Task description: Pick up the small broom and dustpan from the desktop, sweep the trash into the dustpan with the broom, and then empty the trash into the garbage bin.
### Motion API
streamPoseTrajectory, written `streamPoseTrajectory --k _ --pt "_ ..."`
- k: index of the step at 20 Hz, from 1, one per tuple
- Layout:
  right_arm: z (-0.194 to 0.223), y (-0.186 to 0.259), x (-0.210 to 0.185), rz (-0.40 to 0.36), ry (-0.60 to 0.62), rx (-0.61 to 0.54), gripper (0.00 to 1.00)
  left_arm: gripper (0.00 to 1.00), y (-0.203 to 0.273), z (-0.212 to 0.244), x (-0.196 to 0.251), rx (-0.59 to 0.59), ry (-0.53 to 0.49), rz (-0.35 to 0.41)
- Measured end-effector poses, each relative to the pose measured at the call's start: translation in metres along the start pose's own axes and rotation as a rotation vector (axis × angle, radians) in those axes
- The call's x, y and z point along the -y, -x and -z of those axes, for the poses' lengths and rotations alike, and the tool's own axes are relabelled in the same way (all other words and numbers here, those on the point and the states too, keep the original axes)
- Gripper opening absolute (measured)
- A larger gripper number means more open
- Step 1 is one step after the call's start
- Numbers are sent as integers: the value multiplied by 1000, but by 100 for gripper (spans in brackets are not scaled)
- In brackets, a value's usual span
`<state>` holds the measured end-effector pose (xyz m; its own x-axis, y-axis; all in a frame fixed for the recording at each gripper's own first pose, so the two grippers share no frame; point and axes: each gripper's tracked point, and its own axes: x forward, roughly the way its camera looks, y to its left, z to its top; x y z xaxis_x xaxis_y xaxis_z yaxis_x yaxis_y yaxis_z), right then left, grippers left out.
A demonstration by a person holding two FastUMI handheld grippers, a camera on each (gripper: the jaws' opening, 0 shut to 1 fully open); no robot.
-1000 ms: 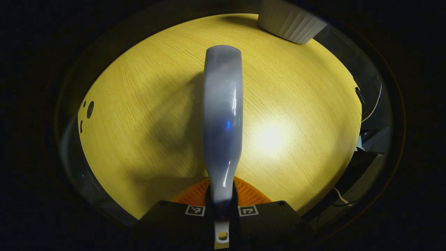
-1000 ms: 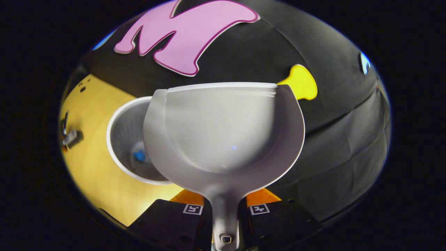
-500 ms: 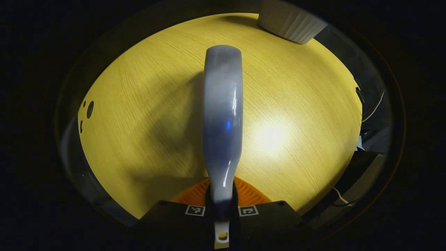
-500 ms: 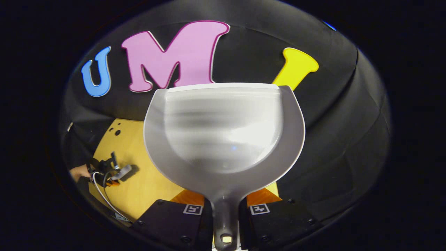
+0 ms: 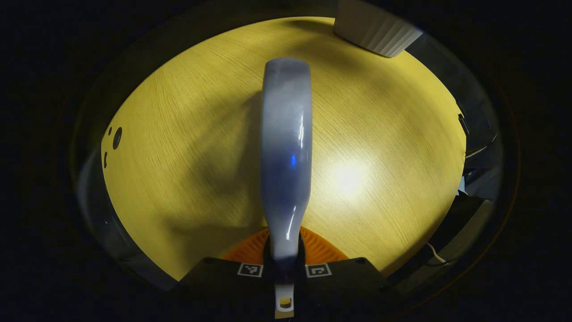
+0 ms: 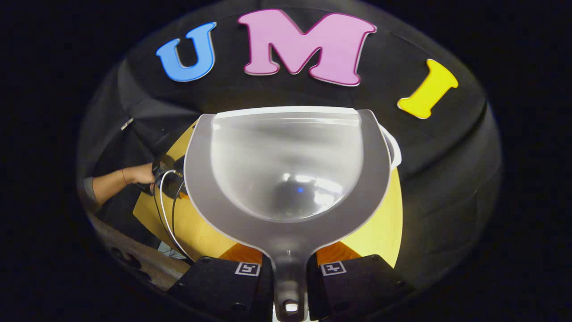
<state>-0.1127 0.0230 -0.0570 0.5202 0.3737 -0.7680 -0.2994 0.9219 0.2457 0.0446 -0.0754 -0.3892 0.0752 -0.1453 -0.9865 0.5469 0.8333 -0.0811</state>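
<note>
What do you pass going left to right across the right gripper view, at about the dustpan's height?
Person's forearm → hand holding the other claw with its white cables → dustpan → rim of the garbage bin peeking out behind the pan's right edge.

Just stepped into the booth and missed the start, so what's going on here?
A person is tidying a wooden desktop with a hand-held gripper in each hand. The left hand-held gripper is clamped on the small broom, held over the desktop. The right hand-held gripper grips the handle of the dustpan, whose scoop looks empty. A white ribbed garbage bin stands at the desktop's far edge.
</note>
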Motion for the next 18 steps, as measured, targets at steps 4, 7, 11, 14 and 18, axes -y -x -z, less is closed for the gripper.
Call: streamPoseTrajectory --k 4,7,11,14,18 --pt "69 -46 -45 -62 26 -139 34 20 0 0 0 -3 1 -2" --pt "119 -89 -52 -64 6 -235 34 20 -1 0 0 -1 5 -3" --pt "154 -129 -46 -39 -60 -308 34 20 0 0 0 -9 4 -5" --pt "170 -152 -44 -15 -92 -341 34 20 0 0 0 -18 0 -6" --pt "193 -174 -45 7 -93 -397 34 20 0 0 0 -22 3 -8"
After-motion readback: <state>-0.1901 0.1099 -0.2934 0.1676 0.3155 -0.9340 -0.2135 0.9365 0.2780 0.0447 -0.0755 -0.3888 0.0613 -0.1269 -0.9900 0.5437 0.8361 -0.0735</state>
